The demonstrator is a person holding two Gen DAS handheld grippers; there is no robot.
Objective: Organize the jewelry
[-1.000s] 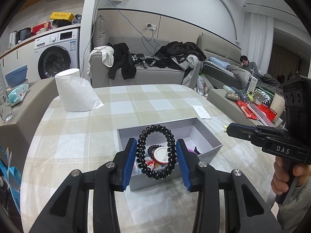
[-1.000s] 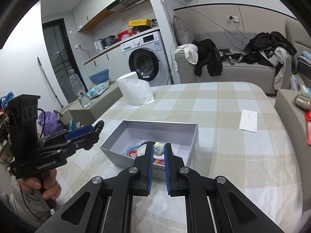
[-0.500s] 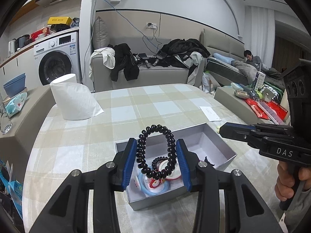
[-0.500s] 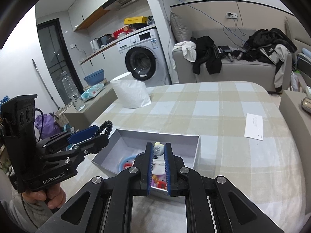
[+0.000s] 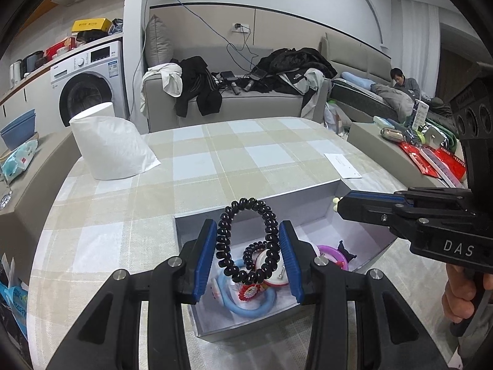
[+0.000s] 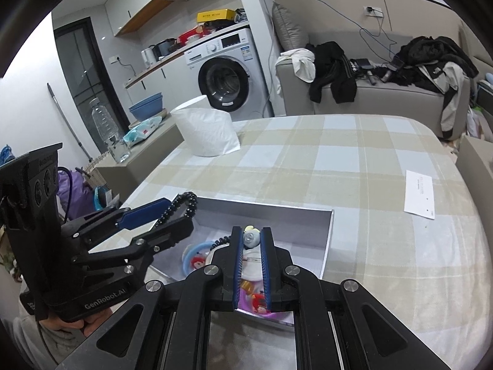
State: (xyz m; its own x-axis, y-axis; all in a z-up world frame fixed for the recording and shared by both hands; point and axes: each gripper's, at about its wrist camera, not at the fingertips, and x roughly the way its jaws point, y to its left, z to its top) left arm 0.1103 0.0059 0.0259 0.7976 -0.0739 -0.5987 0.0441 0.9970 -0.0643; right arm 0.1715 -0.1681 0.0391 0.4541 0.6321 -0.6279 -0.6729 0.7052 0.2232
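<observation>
My left gripper [image 5: 248,231] is shut on a black beaded bracelet [image 5: 245,243] and holds it upright over the near left part of a grey open box [image 5: 277,191]. The bracelet [image 6: 181,205] and the left gripper [image 6: 180,215] also show in the right wrist view. My right gripper [image 6: 251,232] is shut on a small pale figure charm [image 6: 251,237] and hangs over the box [image 6: 326,240]. It shows from the side in the left wrist view [image 5: 339,206]. In the box lie a blue ring [image 5: 249,305], a small beaded bracelet, a white round case and a purple ring [image 5: 332,251].
The box stands on a checked tablecloth [image 5: 215,160]. A white paper roll [image 5: 107,148] stands at the far left and a white slip of paper [image 5: 342,165] lies at the right. Low side tables flank the table, a sofa stands behind.
Both grippers have moved forward and lower over the box, which now looks larger and closer. The left still holds the bracelet, the right still holds the charm.
</observation>
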